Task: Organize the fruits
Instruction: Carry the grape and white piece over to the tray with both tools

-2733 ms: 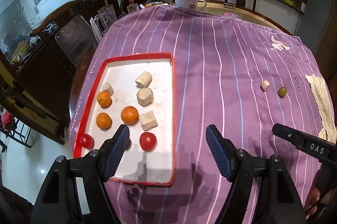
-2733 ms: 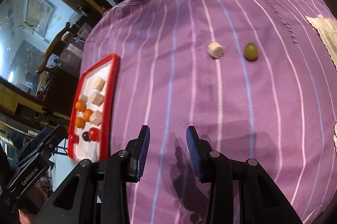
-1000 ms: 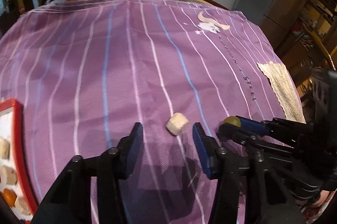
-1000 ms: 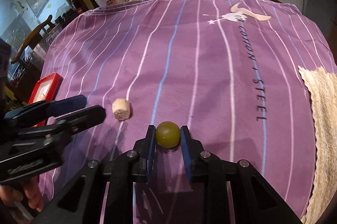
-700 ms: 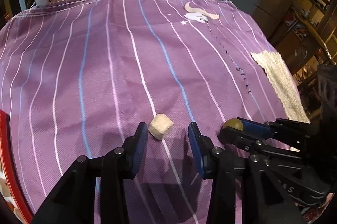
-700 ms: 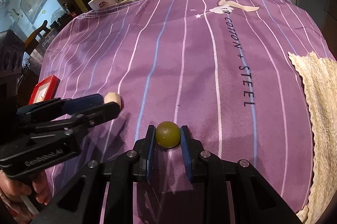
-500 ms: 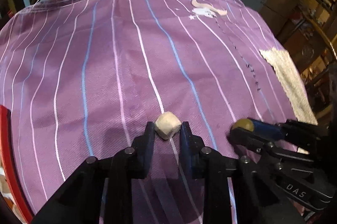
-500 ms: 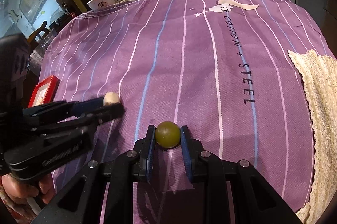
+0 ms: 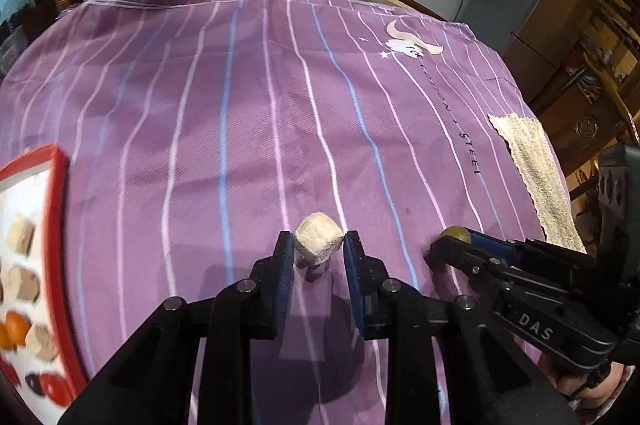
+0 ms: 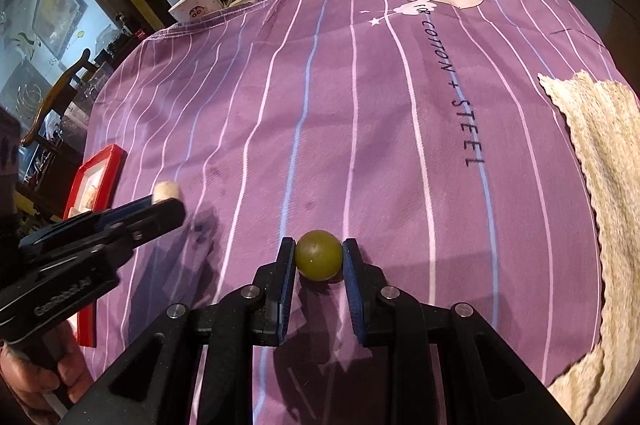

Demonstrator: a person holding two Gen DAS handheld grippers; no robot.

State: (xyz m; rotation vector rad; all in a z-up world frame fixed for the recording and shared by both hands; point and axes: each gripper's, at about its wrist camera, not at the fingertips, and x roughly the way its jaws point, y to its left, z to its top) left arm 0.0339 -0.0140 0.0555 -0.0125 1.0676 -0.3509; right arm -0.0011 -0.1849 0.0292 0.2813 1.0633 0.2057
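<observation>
Nearby, left tongs gripping pale chunk, right tongs gripping green fruit, red tray cut off.

Both grippers matte black plastic w/ blue finger pads, silver round screw heads on the linkages. Left gripper has grey "GenRobot.AI" lettering on its side; right gripper reads "DAS". Bare hand on left handle, skin reddish-brown, no sleeve visible.

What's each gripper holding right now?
Left gripper: shut on the beige chunk.
Right gripper: shut on the green fruit.
</observation>
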